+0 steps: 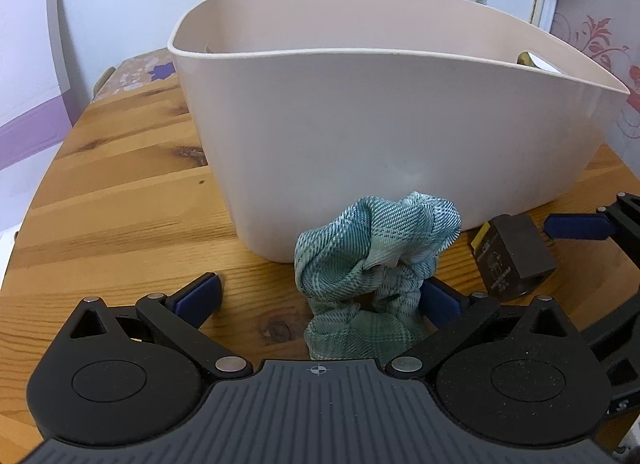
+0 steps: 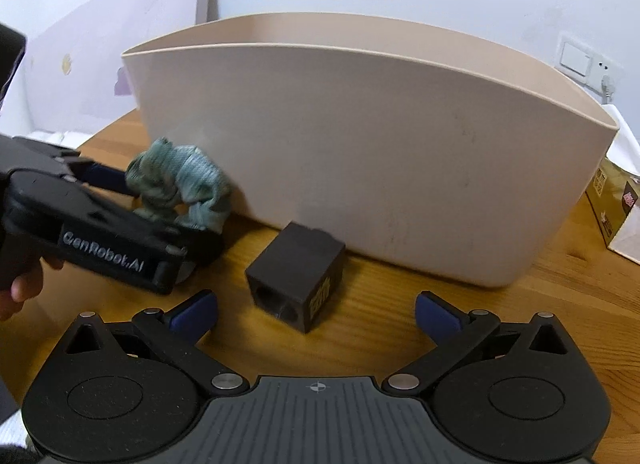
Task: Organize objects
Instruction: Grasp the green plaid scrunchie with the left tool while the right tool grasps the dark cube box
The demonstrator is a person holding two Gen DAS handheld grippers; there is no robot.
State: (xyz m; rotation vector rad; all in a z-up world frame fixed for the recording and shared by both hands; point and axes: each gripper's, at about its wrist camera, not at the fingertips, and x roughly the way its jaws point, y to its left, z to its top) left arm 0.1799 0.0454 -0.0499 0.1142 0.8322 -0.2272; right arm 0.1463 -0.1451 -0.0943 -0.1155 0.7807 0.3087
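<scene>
A green plaid scrunchie (image 1: 372,260) lies on the wooden table (image 1: 120,191) against the near wall of a large beige tub (image 1: 400,135). My left gripper (image 1: 320,296) is open, its fingers either side of the scrunchie; the right pad touches it. A small dark box (image 2: 298,280) with yellow print lies just in front of the tub (image 2: 380,167). My right gripper (image 2: 316,312) is open around the box, pads apart from it. The scrunchie (image 2: 180,183) and the left gripper (image 2: 120,223) show at left in the right wrist view. The box (image 1: 512,256) shows at right in the left wrist view.
A gold and white carton (image 2: 616,211) stands to the right of the tub. A wall with a switch plate (image 2: 576,59) is behind. A patterned surface (image 1: 140,71) adjoins the table's far left corner.
</scene>
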